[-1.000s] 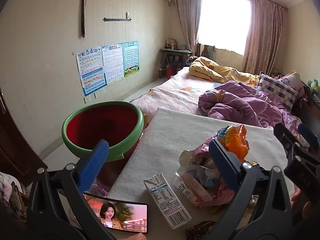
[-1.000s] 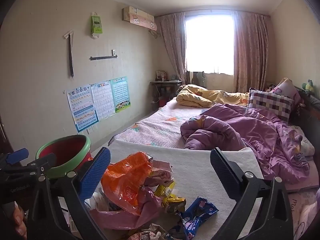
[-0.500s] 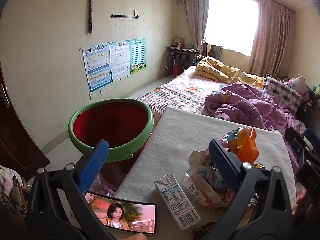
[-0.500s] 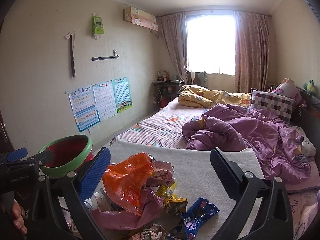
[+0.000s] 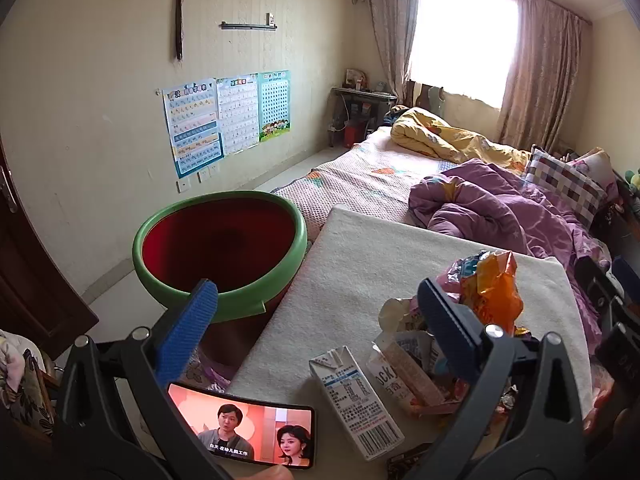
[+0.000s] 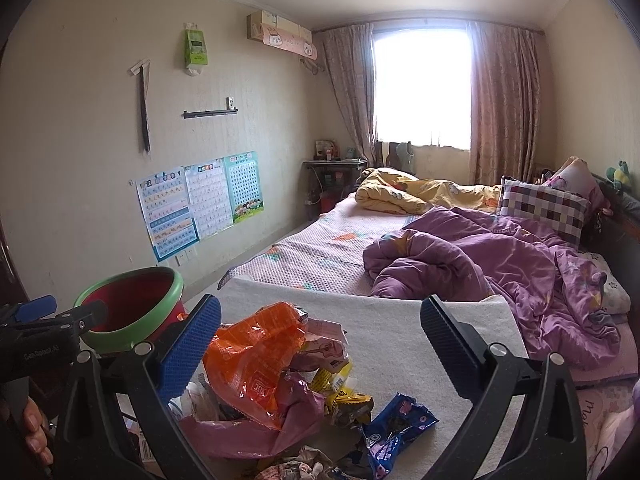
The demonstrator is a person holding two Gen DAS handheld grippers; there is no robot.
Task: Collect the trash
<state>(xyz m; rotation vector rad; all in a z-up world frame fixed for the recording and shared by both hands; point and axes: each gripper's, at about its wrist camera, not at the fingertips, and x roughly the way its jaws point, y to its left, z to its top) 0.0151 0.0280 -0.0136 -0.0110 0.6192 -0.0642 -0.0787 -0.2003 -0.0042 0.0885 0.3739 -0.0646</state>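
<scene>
Trash pile: a heap of wrappers lies on the white mat point(image 6: 384, 320), right under and ahead of the right gripper point(image 6: 320, 326). On top sits an orange bag point(image 6: 256, 356), with a pink bag point(image 6: 256, 428) under it and a blue wrapper point(image 6: 396, 424) a bit to the right.

Milk carton: the milk carton point(image 5: 356, 396) lies flat on the mat, just below and between the two fingers of the left gripper point(image 5: 318, 304) (close enough to be an easy first pick, I think).

Bin: the green and red bin point(image 5: 220, 248) stands on the floor, ahead and to the left of the left gripper, beside the mat's edge. It sits low and close, likely so trash can drop straight in. It looks empty from here.

Phone: a phone point(image 5: 244, 428) showing a video lies near the bottom left of the left gripper. It is not trash, so it should stay.

Left gripper: open wide, holding nothing, touching nothing. It hangs above the mat's left edge.

Right gripper: open wide too, with nothing in it. It hangs over the trash pile, not touching it.

Bed: the purple quilt point(image 6: 480, 260) lies far ahead, well apart from both.

How far along: no trash is picked up yet, I think.
</scene>
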